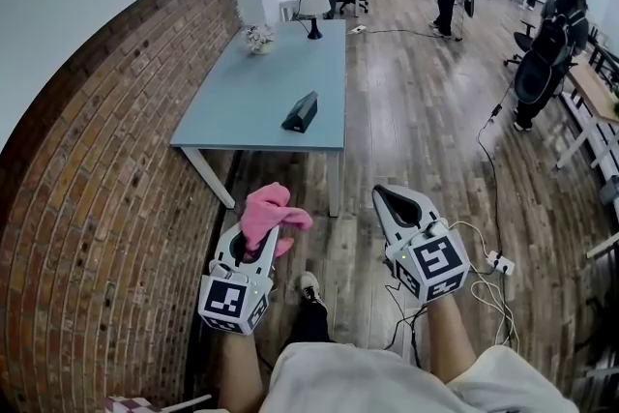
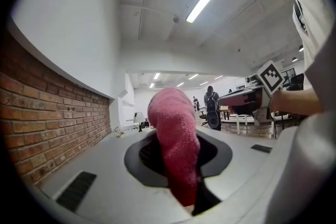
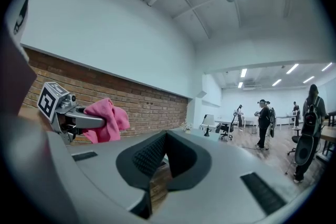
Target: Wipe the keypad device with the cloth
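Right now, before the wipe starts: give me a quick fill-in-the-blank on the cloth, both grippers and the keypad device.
1. The cloth clamped in the left gripper is ____ in colour.
2. The right gripper is ____, with nothing in it.
3. The keypad device lies untouched on the ____, well ahead of both grippers.

Missing words: pink; shut; table.

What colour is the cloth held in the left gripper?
The cloth is pink, clearest in the left gripper view.
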`<state>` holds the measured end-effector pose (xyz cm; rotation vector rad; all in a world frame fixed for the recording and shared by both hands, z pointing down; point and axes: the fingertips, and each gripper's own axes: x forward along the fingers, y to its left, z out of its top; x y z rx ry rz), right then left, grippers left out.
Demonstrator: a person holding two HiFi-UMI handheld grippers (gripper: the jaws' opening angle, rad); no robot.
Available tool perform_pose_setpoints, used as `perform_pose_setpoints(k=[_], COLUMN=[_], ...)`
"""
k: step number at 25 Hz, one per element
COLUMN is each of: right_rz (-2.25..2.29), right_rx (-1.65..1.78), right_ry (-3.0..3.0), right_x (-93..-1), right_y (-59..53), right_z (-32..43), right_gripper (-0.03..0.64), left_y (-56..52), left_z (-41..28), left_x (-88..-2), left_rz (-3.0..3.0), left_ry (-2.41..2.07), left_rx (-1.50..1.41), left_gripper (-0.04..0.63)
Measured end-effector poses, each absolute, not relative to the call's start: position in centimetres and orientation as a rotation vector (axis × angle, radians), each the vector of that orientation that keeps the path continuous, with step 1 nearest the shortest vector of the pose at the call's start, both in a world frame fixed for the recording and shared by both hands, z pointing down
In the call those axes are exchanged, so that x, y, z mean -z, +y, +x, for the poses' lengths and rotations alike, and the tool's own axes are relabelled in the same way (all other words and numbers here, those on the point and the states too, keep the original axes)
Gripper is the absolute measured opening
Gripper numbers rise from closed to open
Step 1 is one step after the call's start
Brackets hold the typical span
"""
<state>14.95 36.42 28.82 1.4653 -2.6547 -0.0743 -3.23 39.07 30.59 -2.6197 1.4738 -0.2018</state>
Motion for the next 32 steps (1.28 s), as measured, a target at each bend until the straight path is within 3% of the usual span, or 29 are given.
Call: perform_pose_setpoints(k=[19, 32], right_rz=[1.540, 1.552], right_rx=[0.023, -0.085], right_ry=[-2.608, -2.551], right_x=[-28.4, -31.2], right_y=[13.4, 5.9], right_z=[9.6, 7.1], right_gripper=[0.006, 0.006], left_y=[15.3, 7.7], left_z=[-9.3, -12.2], left_x=[-30.0, -32.0], left_rz=[-2.664, -2.708], left_ry=[1.458, 1.449], left_rx=[0.190, 0.218], left_gripper=[0.127, 0.129])
